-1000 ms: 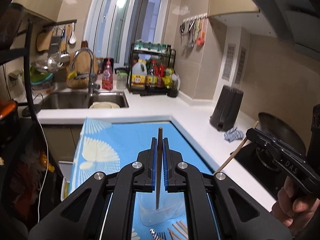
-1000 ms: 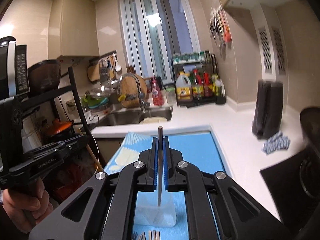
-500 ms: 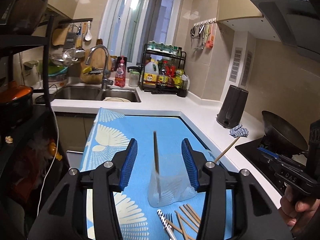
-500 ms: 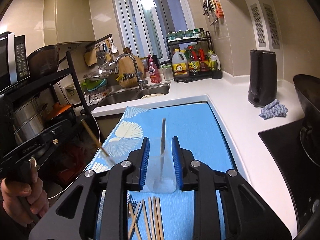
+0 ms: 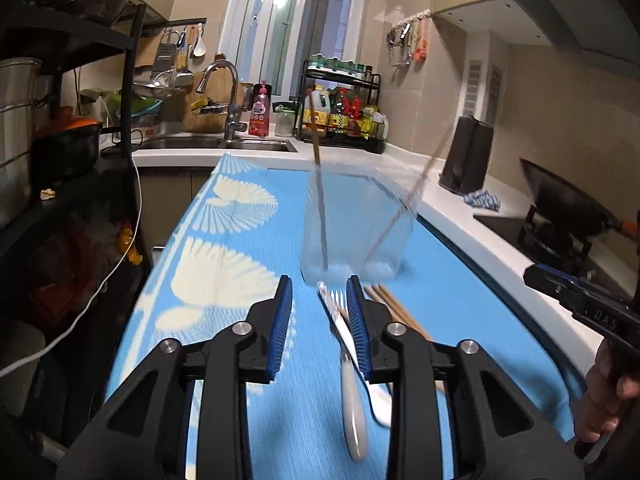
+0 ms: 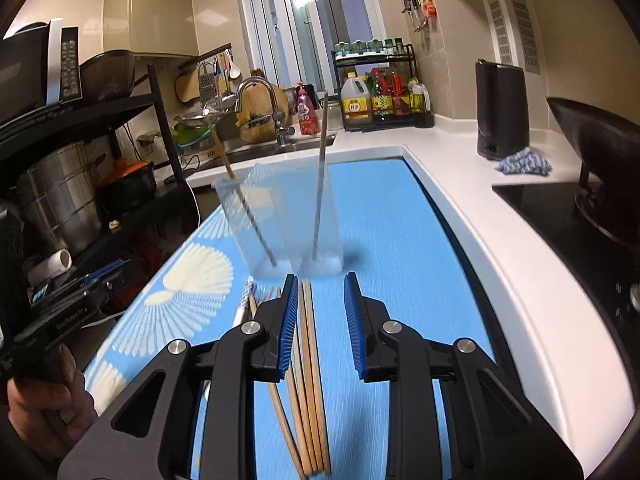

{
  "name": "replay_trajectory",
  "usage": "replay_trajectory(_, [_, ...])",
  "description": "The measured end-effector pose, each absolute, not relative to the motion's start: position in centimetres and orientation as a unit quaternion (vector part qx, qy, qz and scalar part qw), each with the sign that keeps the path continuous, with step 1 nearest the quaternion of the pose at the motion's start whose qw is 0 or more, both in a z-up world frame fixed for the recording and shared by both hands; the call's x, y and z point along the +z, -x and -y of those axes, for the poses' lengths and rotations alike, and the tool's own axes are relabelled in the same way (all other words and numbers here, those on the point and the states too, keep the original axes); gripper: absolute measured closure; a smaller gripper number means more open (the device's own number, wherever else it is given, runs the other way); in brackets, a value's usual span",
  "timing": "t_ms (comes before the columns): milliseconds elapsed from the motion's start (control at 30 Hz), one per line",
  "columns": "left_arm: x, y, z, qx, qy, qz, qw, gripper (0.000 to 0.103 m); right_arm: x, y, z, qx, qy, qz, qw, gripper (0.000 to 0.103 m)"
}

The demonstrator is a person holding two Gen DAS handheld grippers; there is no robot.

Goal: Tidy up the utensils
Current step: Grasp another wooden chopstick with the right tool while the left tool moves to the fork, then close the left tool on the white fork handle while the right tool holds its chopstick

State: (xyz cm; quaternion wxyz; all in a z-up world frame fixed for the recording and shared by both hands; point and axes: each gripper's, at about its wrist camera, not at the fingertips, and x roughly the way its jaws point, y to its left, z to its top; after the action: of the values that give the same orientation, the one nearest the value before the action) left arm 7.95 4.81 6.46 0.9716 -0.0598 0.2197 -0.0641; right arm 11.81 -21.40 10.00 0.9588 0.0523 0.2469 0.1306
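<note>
A: On the blue desk (image 5: 240, 248) — the clear container (image 6: 280, 224) is holding two chopsticks (image 6: 320, 168), more lying loose (image 6: 310, 380) nearby.
B: Yep — left claw (image 5: 319, 320) just narrowing, right claw (image 6: 321, 316) gaping, both gripping nothing.

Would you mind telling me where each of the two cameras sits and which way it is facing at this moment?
Left wrist: sits on the left gripper, looking forward and slightly down over the blue mat at the fork; the right gripper and the hand holding it show at the right edge.
Right wrist: sits on the right gripper, aimed the same way at the loose chopsticks; the left gripper's body and its hand show at the left edge.
Shared: the clear container with two chopsticks standing in it, the sink and the window.
</note>
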Motion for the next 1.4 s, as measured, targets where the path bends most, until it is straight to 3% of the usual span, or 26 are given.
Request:
replay_trajectory(167, [2.3,-4.4,-3.8,-0.061,0.079,-0.23,0.968,0.081,5.2,-10.3,21.4,0.139,-0.06,-0.292,0.944,0.086])
replay_trajectory(467, [0.1,-3.3,-2.1,-0.088,0.06,-0.255,0.961,0.081,1.5,-11.0,20.5,0.138,-0.033,-0.348,0.927,0.087])
replay_trajectory(933, [-1.6,-4.9,-2.0,-0.062,0.051,-0.292,0.953,0.081,1.2,-10.5,20.2,0.128,0.012,-0.346,0.93,0.086])
replay_trajectory(1267, [-2.2,-6.1,-0.8,-0.048,0.027,-0.305,0.951,0.08,1.2,-10.1,20.5,0.122,0.003,-0.342,0.932,0.097])
replay_trajectory(1400, [-2.0,-6.1,-0.9,-0.039,0.021,-0.306,0.951,0.085,1.2,-9.9,20.7,0.112,0.0,-0.34,0.934,0.097])
